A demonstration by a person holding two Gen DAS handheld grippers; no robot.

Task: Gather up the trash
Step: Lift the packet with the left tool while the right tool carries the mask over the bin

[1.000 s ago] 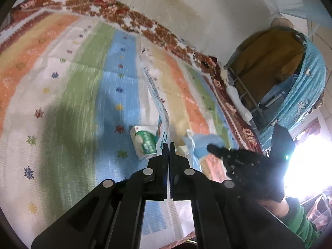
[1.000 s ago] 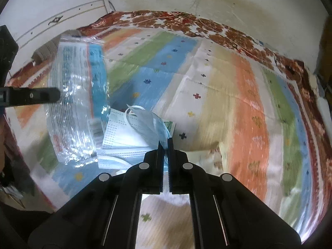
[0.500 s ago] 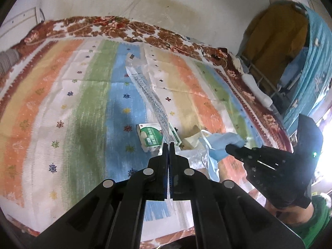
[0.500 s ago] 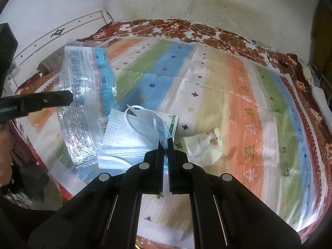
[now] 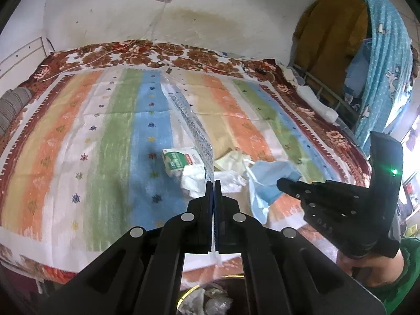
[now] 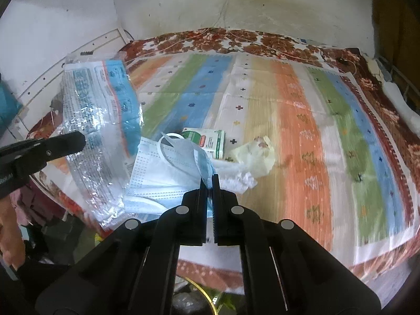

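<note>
The left tongs (image 5: 213, 182) are pinched on a clear plastic wrapper (image 6: 98, 120) with a blue band and rows of print too small to read. The right tongs (image 6: 209, 181) are clamped on a blue face mask (image 6: 168, 168), lifted above the striped bedspread (image 6: 296, 120). On the bedspread, just beyond the mask, lie a green-and-white carton (image 6: 207, 141) with an unreadable red label, a yellowish wrapper (image 6: 253, 155) beside it, and crumpled white tissue (image 6: 236, 176). Letters on the right tool's body are only partly legible.
</note>
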